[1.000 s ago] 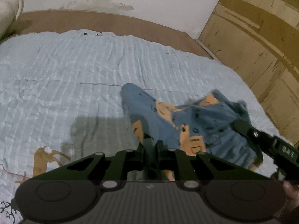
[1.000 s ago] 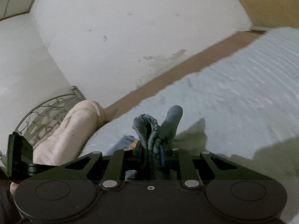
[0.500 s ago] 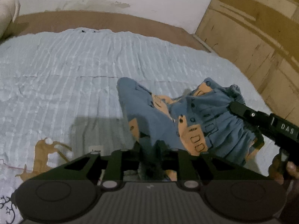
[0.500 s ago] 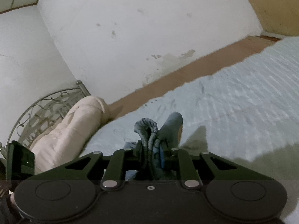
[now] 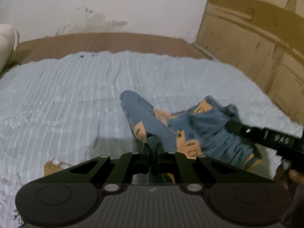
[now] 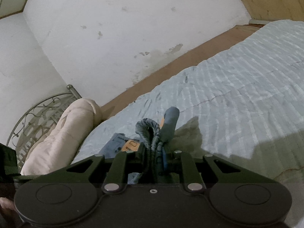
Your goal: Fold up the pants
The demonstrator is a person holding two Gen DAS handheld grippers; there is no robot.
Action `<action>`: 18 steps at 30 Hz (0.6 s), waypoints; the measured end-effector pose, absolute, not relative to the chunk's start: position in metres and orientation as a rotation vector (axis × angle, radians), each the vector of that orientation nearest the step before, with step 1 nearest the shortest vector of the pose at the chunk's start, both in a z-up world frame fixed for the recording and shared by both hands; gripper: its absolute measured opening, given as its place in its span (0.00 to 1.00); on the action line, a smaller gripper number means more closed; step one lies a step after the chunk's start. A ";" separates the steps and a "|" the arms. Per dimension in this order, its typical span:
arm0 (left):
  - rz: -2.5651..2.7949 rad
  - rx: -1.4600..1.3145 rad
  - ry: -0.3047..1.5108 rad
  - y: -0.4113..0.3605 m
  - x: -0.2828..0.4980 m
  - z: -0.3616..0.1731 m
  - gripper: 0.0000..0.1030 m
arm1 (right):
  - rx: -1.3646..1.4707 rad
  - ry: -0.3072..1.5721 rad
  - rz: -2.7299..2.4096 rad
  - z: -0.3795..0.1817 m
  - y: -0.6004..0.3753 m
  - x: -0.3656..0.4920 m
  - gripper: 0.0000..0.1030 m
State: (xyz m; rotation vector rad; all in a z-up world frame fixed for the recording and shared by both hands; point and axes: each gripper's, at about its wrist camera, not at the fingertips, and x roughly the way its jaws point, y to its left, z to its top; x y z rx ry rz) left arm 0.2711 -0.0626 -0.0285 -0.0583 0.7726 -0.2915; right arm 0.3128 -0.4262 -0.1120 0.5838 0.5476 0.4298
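Left gripper (image 5: 154,146): jaws pressed together, pinching a leg of the pants (image 5: 190,127). Right gripper (image 6: 155,153): jaws pinching the bunched waistband. Pants sag over the bedspread (image 5: 66,95). Only the right view shows the pillow (image 6: 62,133) and metal headboard (image 6: 38,112).

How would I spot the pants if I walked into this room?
Look at the big bed with the pale blue ribbed bedspread beside the white wall. Lying crumpled near its front edge are small blue denim pants with orange patches. They are the only dark blue thing on the bed, with the black left gripper and black right gripper pinching them.
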 end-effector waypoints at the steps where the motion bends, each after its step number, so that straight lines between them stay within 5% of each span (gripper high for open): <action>1: -0.298 -0.060 0.758 -0.061 0.271 -0.023 0.05 | 0.580 0.540 0.436 -0.109 -0.425 0.311 0.17; 18: -0.041 -0.092 0.681 0.014 0.316 -0.028 0.04 | 0.539 0.535 0.527 -0.085 -0.332 0.378 0.17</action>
